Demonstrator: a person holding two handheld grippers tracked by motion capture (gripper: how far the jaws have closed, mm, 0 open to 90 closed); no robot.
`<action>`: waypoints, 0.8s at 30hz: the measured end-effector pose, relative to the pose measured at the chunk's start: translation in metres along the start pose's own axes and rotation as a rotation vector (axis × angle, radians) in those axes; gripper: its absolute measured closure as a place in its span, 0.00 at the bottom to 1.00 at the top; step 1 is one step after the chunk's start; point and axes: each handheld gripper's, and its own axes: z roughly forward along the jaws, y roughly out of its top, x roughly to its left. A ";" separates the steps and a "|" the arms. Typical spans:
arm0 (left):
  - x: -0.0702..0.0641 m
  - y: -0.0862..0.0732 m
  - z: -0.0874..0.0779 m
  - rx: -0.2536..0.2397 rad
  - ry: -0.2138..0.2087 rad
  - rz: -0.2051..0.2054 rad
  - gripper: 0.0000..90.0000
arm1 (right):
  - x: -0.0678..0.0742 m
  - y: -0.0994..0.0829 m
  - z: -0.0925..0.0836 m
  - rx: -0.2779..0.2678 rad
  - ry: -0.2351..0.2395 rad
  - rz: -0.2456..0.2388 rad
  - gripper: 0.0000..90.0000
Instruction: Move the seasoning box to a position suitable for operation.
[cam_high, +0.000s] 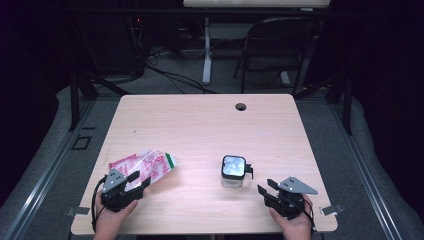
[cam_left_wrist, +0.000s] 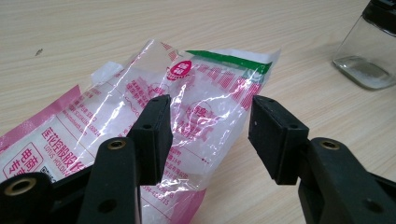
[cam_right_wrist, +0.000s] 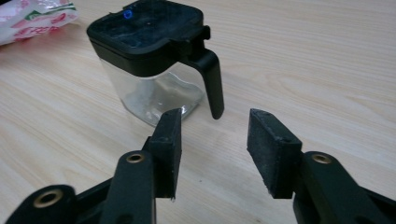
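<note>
A pale wooden table (cam_high: 200, 120) stands in a dim room, a folding chair (cam_high: 277, 45) behind it. The landmark is the jar (cam_high: 233, 171), clear with a black lid and side handle, standing upright right of centre near the front edge.

Nearest the person, the right gripper (cam_high: 264, 191) sits just right of the jar, jaws spread and holding nothing. In its own view the handle (cam_right_wrist: 212, 81) lies just beyond the jaws, untouched.

The left gripper (cam_high: 137, 181) is well left of the jar, jaws likewise spread. The bag (cam_left_wrist: 187, 102), a crinkled pink-and-clear packet, lies flat beneath them; no pad presses on it.

Judgement: the step in hand is securing both items. The bag is thin and slippery, so take a raised fold rather than the flat film. Approach the jar squarely and close on the handle, or it may tip or slide.
</note>
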 end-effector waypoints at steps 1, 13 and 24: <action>0.000 0.000 -0.001 -0.001 -0.002 0.000 0.55 | 0.001 0.000 0.000 0.003 0.005 0.001 0.59; 0.000 0.001 -0.002 0.003 -0.009 -0.002 0.56 | 0.004 0.000 0.003 -0.027 0.006 -0.002 0.53; -0.005 -0.001 -0.004 -0.002 -0.020 0.012 0.58 | 0.006 0.003 0.010 -0.019 -0.031 -0.011 0.64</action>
